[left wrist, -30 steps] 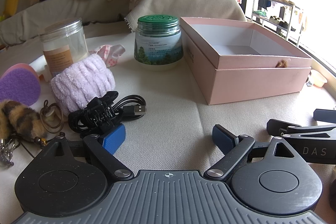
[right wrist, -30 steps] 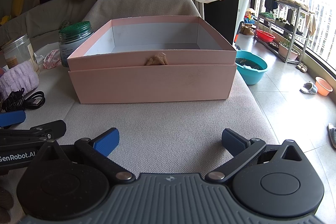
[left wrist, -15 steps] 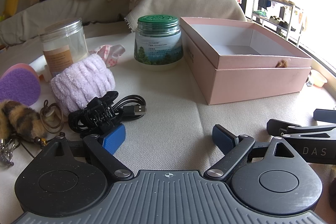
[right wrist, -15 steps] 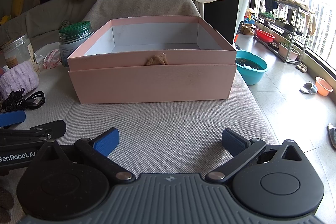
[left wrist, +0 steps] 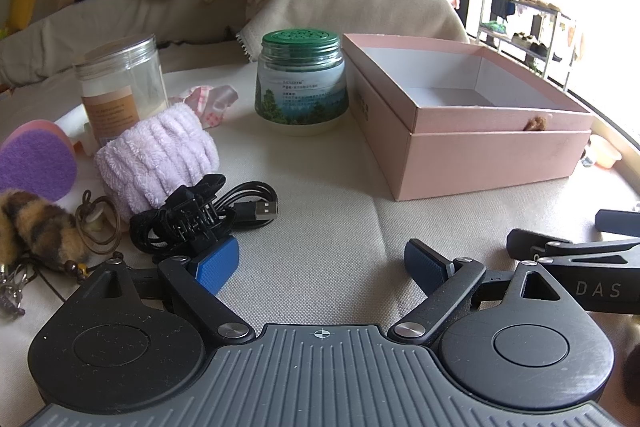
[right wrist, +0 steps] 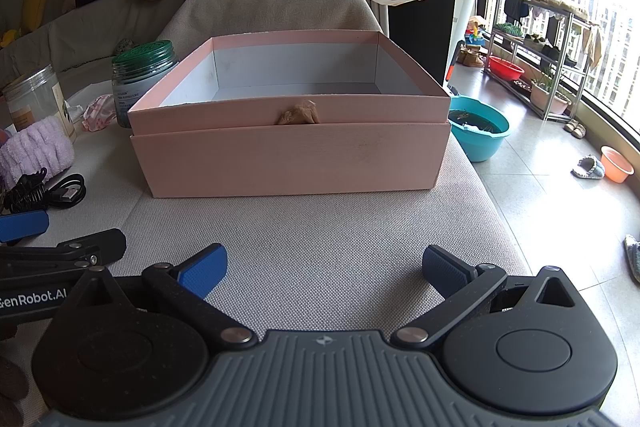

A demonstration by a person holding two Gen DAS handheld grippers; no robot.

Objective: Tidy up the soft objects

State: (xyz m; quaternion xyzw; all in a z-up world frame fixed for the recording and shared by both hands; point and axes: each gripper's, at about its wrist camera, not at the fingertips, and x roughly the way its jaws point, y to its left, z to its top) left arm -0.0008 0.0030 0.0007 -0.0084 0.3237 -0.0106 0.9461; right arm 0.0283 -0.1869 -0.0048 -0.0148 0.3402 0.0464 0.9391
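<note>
A fluffy lilac headband (left wrist: 154,155) lies left of centre in the left wrist view, also at the left edge of the right wrist view (right wrist: 36,147). A striped brown furry keychain (left wrist: 34,227) and a purple sponge (left wrist: 34,163) lie further left. An open pink box (left wrist: 472,115) stands to the right; it fills the middle of the right wrist view (right wrist: 288,131) and looks empty. My left gripper (left wrist: 322,263) is open and empty, low over the cloth. My right gripper (right wrist: 324,267) is open and empty in front of the box.
A black cable with a hair claw (left wrist: 200,215) lies just ahead of my left finger. A clear jar (left wrist: 120,87), a green-lidded jar (left wrist: 300,83) and a pink cloth scrap (left wrist: 212,103) stand behind. The surface drops off right of the box; a teal basin (right wrist: 478,127) is on the floor.
</note>
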